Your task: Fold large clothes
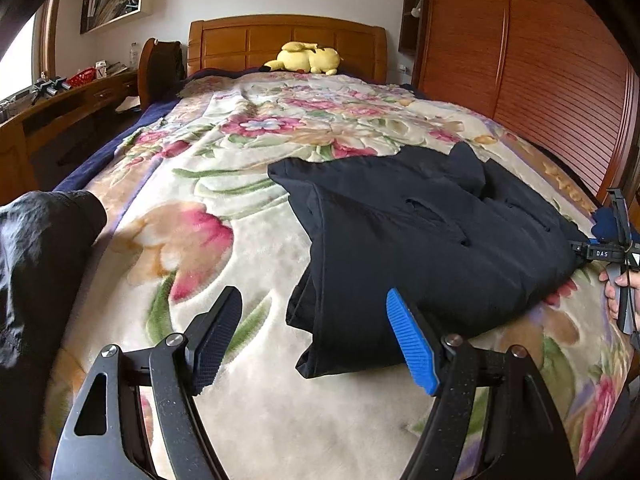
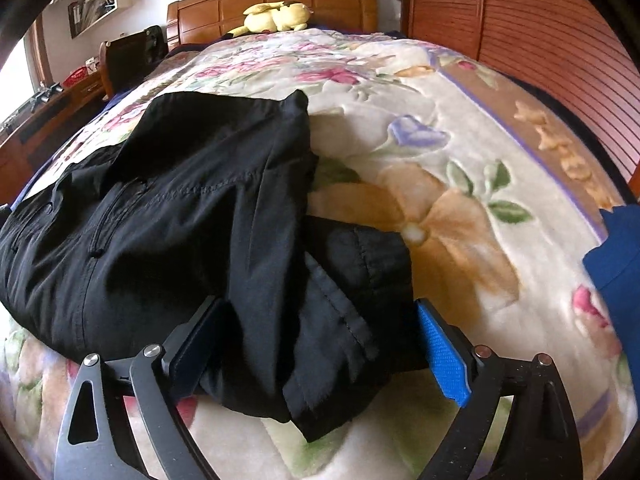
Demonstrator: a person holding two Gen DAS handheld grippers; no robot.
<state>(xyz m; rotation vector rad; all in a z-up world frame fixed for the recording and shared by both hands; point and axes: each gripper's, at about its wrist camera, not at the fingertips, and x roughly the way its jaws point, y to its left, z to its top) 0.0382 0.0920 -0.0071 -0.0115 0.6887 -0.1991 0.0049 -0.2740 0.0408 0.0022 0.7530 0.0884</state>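
Observation:
A large black jacket (image 1: 432, 240) lies partly folded on the floral blanket (image 1: 248, 208) of a bed; it also shows in the right wrist view (image 2: 180, 216). My left gripper (image 1: 316, 328) is open and empty, hovering just above the blanket at the jacket's near left edge. My right gripper (image 2: 320, 336) is open, its jaws standing wide on either side of a bunched sleeve and hem (image 2: 352, 280) of the jacket, without closing on it. The right gripper also shows in the left wrist view (image 1: 600, 254), at the jacket's right end.
A yellow plush toy (image 1: 306, 58) lies by the wooden headboard (image 1: 288, 40). A slatted wooden wardrobe (image 1: 540, 60) runs along the right side. A desk (image 1: 60, 108) and chair stand left of the bed. A blue cloth (image 2: 616, 256) lies at the right edge. A dark sleeve (image 1: 36, 260) is at left.

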